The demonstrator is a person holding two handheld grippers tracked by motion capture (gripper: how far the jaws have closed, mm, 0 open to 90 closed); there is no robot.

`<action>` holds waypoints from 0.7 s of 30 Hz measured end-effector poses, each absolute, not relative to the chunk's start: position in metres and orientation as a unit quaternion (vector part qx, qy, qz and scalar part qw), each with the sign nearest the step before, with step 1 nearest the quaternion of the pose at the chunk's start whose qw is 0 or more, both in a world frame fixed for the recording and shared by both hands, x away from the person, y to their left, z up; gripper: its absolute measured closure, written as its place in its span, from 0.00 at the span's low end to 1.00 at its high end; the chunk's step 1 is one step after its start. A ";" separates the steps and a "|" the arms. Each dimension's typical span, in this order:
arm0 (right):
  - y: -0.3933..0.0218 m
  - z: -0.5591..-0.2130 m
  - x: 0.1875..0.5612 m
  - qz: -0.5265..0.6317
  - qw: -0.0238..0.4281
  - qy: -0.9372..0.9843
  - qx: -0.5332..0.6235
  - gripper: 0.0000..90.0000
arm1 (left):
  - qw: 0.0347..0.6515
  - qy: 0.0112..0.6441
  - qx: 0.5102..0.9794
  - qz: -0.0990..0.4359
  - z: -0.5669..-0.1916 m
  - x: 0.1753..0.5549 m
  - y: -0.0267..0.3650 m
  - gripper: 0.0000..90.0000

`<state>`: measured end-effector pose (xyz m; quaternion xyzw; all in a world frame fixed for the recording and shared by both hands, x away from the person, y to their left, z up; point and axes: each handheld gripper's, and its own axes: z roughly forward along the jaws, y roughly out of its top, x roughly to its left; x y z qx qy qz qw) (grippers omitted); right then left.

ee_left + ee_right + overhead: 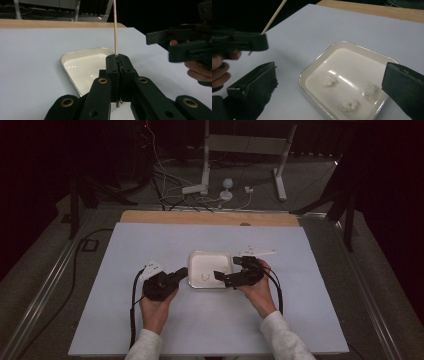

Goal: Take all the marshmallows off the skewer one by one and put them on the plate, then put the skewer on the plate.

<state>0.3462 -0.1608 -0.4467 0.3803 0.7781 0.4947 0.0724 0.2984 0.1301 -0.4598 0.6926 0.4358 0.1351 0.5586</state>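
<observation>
Left gripper view showed the left tool (119, 65) clamped on a thin upright wooden skewer (115, 27) beside the shallow white metal tray (72, 55) on the desk, where the wide-open right tool (329, 87), hovering over three pale lumps (330, 80), could have knocked the skewer askew.

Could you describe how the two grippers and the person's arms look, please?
Both the left gripper and the right gripper are matte black, with blocky jaws. The linkage arms of the left one carry brass-coloured rivets. A black cable trails from each, and a pale three-cornered plate sits on top. The sleeves are light grey.
</observation>
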 end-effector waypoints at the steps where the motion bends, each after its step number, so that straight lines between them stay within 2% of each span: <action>1: -0.162 -0.446 0.345 0.497 0.071 0.779 0.376 0.00 | 0.559 0.436 0.692 0.137 -0.458 0.300 0.130 0.99; 21: -0.217 -0.443 0.314 0.517 0.104 0.763 0.375 0.00 | 0.563 0.446 0.682 0.137 -0.448 0.322 0.111 0.99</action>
